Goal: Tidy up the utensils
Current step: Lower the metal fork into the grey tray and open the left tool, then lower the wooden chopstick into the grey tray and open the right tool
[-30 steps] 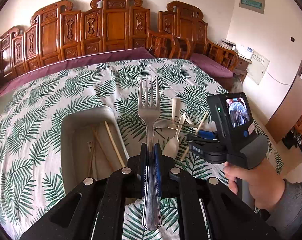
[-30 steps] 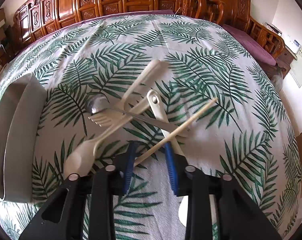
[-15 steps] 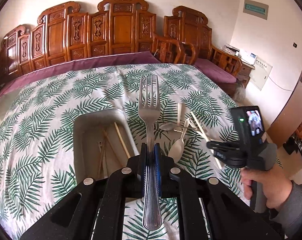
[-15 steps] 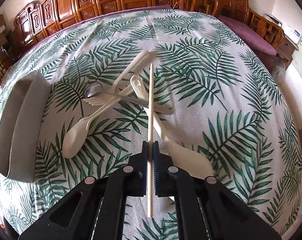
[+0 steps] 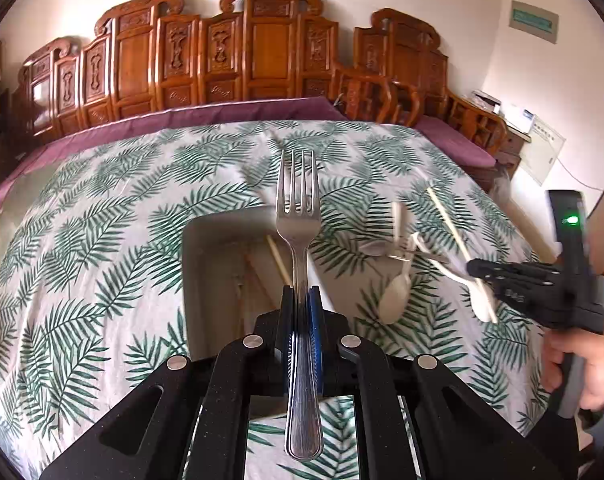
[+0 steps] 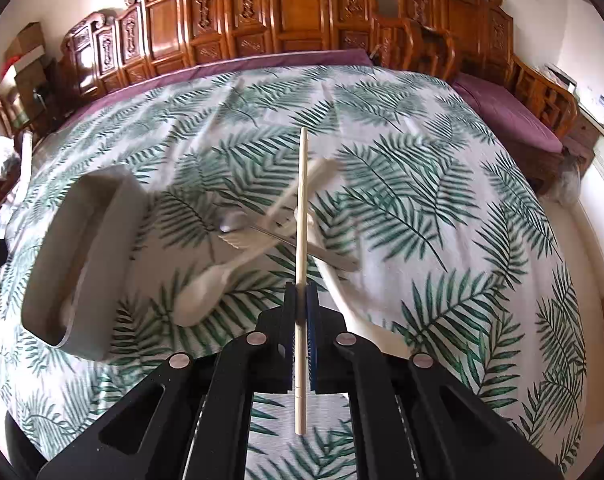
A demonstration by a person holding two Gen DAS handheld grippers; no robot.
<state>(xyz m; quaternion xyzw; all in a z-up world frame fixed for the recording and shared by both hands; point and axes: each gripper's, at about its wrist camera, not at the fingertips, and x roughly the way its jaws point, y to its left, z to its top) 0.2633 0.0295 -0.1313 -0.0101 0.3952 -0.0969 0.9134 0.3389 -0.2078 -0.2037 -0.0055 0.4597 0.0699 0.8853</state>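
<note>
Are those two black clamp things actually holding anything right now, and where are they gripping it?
Yes. The left tool clamps a metal fork by its handle, tines forward. The right tool clamps a chopstick near its lower end.

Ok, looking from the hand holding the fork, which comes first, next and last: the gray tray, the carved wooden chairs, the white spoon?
1. gray tray, just beyond the left gripper.
2. white spoon, right of it on the leaf cloth.
3. carved wooden chairs, far back by the wall.

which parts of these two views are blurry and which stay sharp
Left wrist view: the fork is crisp, while the spoon pile and the right gripper smear. Right wrist view: the chopstick is sharp, the gray tray and utensils behind it are motion-blurred. Both bow the headboard at the edges.
</note>
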